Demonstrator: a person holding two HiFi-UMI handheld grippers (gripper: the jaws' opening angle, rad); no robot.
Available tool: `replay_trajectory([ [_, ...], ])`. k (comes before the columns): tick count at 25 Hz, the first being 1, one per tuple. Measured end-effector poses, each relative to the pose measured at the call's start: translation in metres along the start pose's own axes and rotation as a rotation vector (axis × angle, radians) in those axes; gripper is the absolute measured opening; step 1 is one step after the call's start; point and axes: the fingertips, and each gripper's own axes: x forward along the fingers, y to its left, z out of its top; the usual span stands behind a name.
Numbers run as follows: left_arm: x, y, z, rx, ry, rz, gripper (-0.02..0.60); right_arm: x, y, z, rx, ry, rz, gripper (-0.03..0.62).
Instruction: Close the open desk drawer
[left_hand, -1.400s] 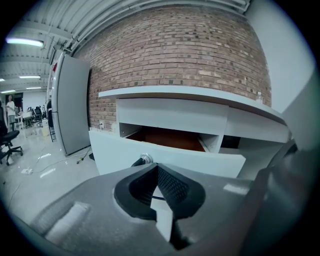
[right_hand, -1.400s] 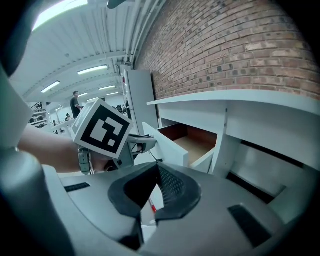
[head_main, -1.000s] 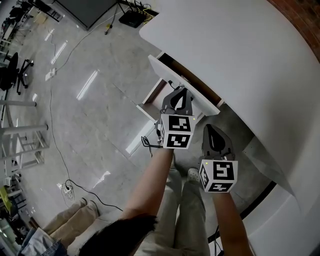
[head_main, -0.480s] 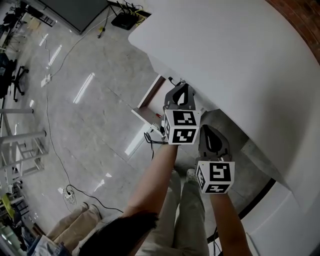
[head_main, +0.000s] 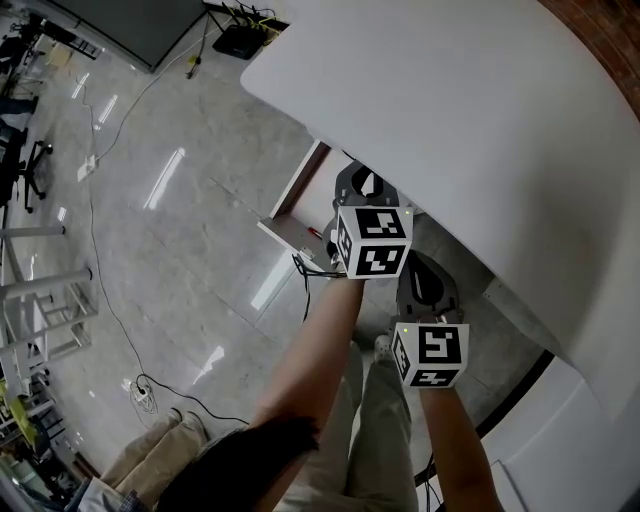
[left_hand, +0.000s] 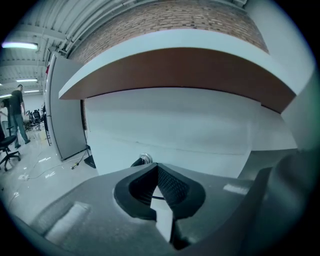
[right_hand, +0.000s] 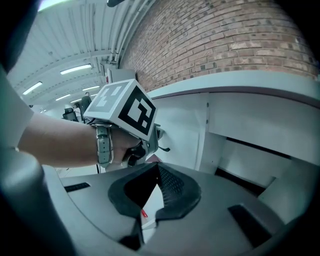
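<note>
The left gripper (head_main: 363, 180), clenched on nothing, faced the white desk drawer (left_hand: 190, 125), which sat tucked beneath the curved white desktop (head_main: 450, 90), its contents hidden. The right gripper (head_main: 424, 268), likewise clenched and empty, hung alongside.

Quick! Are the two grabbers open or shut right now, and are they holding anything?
Left gripper: shut, nothing between its jaws.
Right gripper: shut, nothing between its jaws.

Two grippers: left gripper (head_main: 362, 186) and right gripper (head_main: 426, 272). One desk (head_main: 450, 90) ahead of them. One drawer (head_main: 297, 212) just beside the left gripper.
</note>
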Motion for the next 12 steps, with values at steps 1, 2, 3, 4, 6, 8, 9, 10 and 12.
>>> replay_trajectory([
  [1,0.0007,-0.0007,-0.0002,0.003,-0.003,0.001,-0.002,0.0001,-0.0006,-0.0015,-0.001,0.003,0.001,0.011],
  [2,0.0014,-0.0014,-0.0002,0.006,-0.006,0.001,-0.002,0.0003,-0.0013,-0.0029,-0.003,0.005,0.001,0.011],
  [3,0.0024,-0.0020,0.0001,0.008,-0.008,0.001,-0.002,0.0005,-0.0021,-0.0042,-0.004,0.008,0.000,0.011],
  [4,0.0036,-0.0026,0.0006,0.008,-0.008,-0.001,-0.002,0.0007,-0.0027,-0.0054,-0.004,0.011,-0.001,0.011],
  [6,0.0063,-0.0026,0.0015,0.006,-0.005,-0.005,-0.002,0.0011,-0.0031,-0.0076,0.000,0.015,-0.007,0.011],
  [8,0.0089,-0.0014,0.0021,0.003,-0.007,-0.009,-0.002,0.0022,-0.0041,-0.0083,0.004,0.016,-0.012,0.011],
  [9,0.0097,-0.0011,0.0020,0.001,-0.010,-0.009,-0.002,0.0029,-0.0049,-0.0086,0.005,0.016,-0.014,0.011],
  [10,0.0101,-0.0009,0.0016,-0.002,-0.013,-0.009,-0.002,0.0036,-0.0055,-0.0093,0.005,0.017,-0.015,0.011],
  [12,0.0100,-0.0005,0.0005,-0.011,-0.018,-0.010,-0.002,0.0048,-0.0058,-0.0113,0.003,0.021,-0.019,0.011],
])
